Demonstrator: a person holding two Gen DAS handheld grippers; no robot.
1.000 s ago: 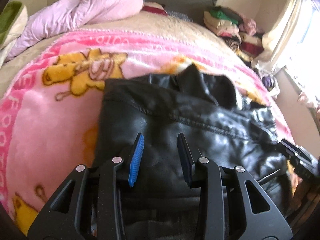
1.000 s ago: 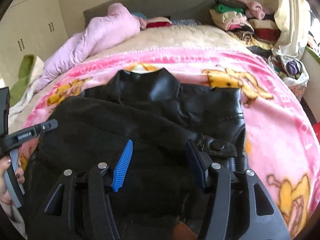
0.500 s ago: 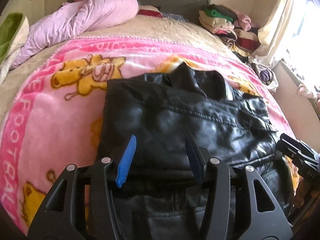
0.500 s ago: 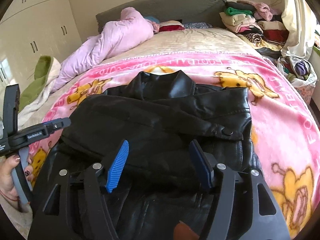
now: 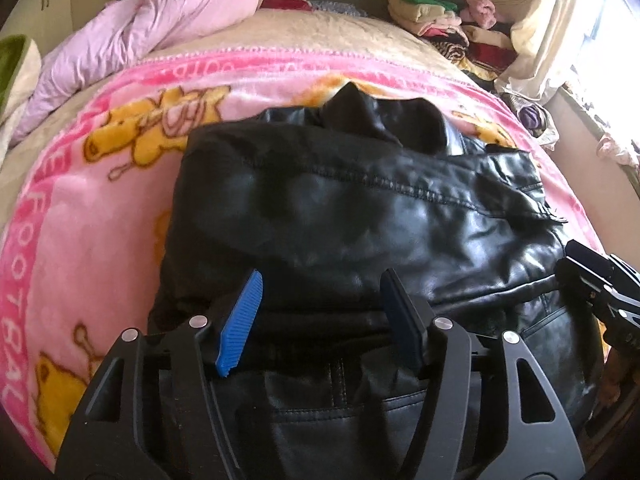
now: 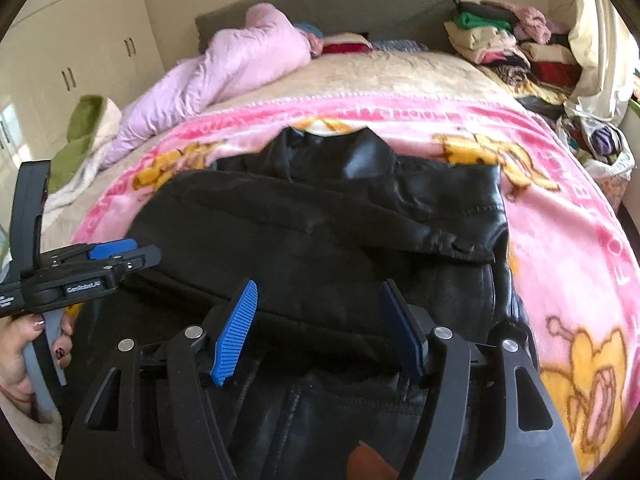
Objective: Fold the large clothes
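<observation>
A black leather jacket (image 5: 360, 208) lies on a pink cartoon blanket (image 5: 100, 208), with its sleeves folded across the body and the collar pointing away. It also shows in the right wrist view (image 6: 320, 232). My left gripper (image 5: 320, 316) is open and empty, hovering over the jacket's near left part. My right gripper (image 6: 318, 328) is open and empty over the near right part. The left gripper shows at the left edge of the right wrist view (image 6: 100, 264), held in a hand. The right gripper's tip shows at the right edge of the left wrist view (image 5: 600, 284).
A lilac puffy coat (image 6: 224, 72) lies at the bed's far left by the grey headboard (image 6: 340, 8). Stacks of folded clothes (image 6: 500, 48) sit at the far right. A green and cream blanket (image 6: 84, 132) lies at the left. White wardrobe doors (image 6: 80, 52) stand behind.
Both grippers have pulled back toward me and risen slightly. The left jaws have opened wider. The folded sleeve lies flat across the jacket and is free.
</observation>
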